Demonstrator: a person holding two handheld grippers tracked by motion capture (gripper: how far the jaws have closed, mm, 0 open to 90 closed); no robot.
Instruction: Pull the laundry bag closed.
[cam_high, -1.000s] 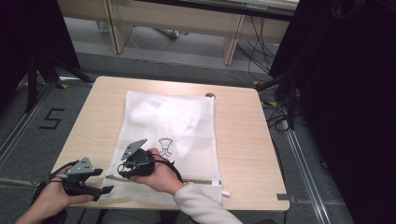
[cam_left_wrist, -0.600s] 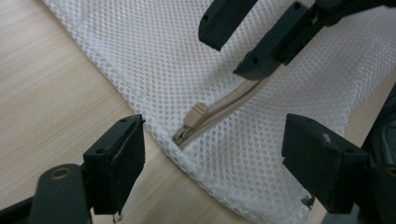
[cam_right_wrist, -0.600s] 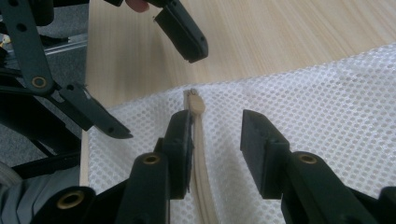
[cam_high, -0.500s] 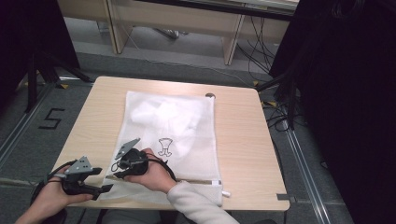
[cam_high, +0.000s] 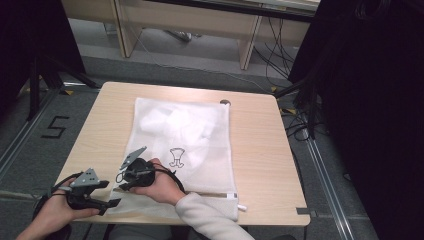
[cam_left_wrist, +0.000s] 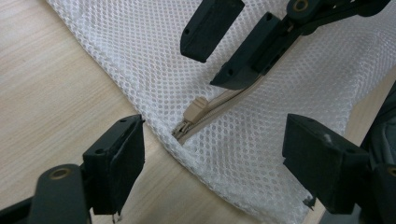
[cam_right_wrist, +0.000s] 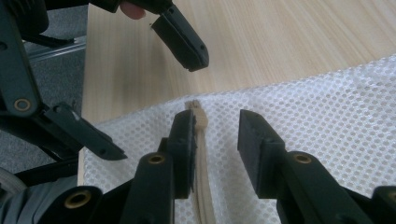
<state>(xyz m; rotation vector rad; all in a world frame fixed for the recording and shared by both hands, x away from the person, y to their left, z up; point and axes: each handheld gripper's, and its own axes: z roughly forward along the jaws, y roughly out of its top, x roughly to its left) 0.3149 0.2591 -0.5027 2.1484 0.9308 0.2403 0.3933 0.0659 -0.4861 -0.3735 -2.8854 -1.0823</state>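
Note:
A white mesh bag (cam_high: 185, 135) lies flat on the wooden table (cam_high: 260, 150), holding a white garment with a small dark print. A beige zipper runs along its near edge, and the zipper pull (cam_left_wrist: 196, 109) sits at the near left corner. My right gripper (cam_right_wrist: 215, 123) hovers just over that zipper. Its jaws have just been closing, with the pull (cam_right_wrist: 198, 114) and tape beside one jaw and nothing pressed. My left gripper (cam_left_wrist: 219, 158) stands open at the bag's corner, facing the right gripper (cam_left_wrist: 224, 56).
Both hands work at the table's near left corner (cam_high: 75, 175). A small dark round thing (cam_high: 225, 102) sits at the far edge beside the bag. Cables and desk legs stand on the floor beyond the table.
My right hand has shifted a little to the left along the bag's near edge, toward the corner. The left hand has stayed put.

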